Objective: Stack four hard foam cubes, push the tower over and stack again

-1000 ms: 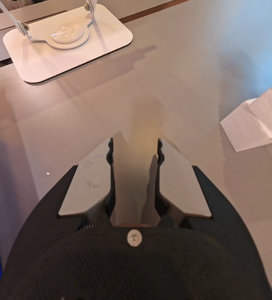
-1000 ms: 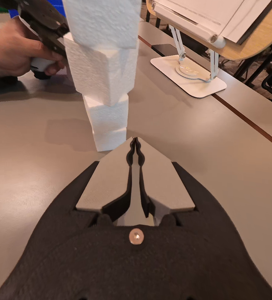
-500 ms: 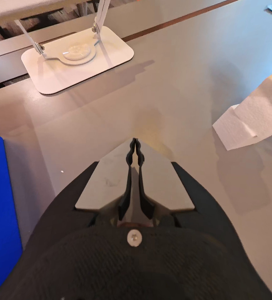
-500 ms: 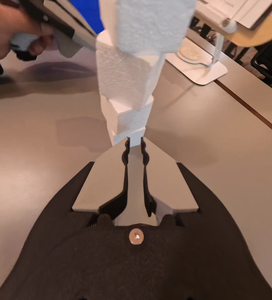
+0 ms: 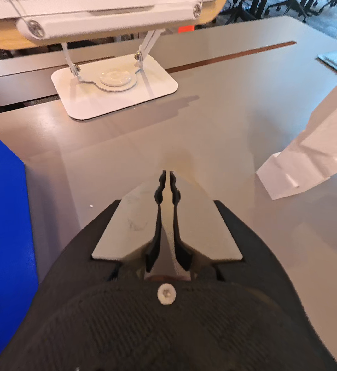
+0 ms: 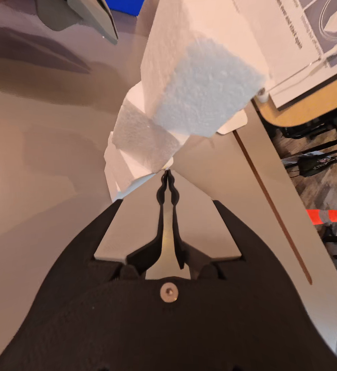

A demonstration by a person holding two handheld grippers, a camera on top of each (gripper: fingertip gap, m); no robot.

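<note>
A tower of white foam cubes leans over to the right on the grey table. In the right wrist view the top cube (image 6: 203,94) hangs out over the middle cube (image 6: 143,140), with a lower cube (image 6: 119,180) beneath. My right gripper (image 6: 167,172) is shut and empty, its tips against the middle cube's lower corner. My left gripper (image 5: 166,171) is shut and empty, well left of the tilted tower (image 5: 304,160). It also shows at the top left of the right wrist view (image 6: 91,18).
A white stand base (image 5: 113,88) sits at the back of the table, holding a tilted board (image 6: 304,40) overhead. A blue object (image 5: 2,200) is at the left. The table (image 6: 284,200) ends at the right, with chairs and floor beyond. One gripper's finger ends stand about 20 cm off the other's.
My left gripper shut and drew back from the tower. My right gripper opened slightly, shut again and moved up against the tower. The tower went from upright to leaning right.
</note>
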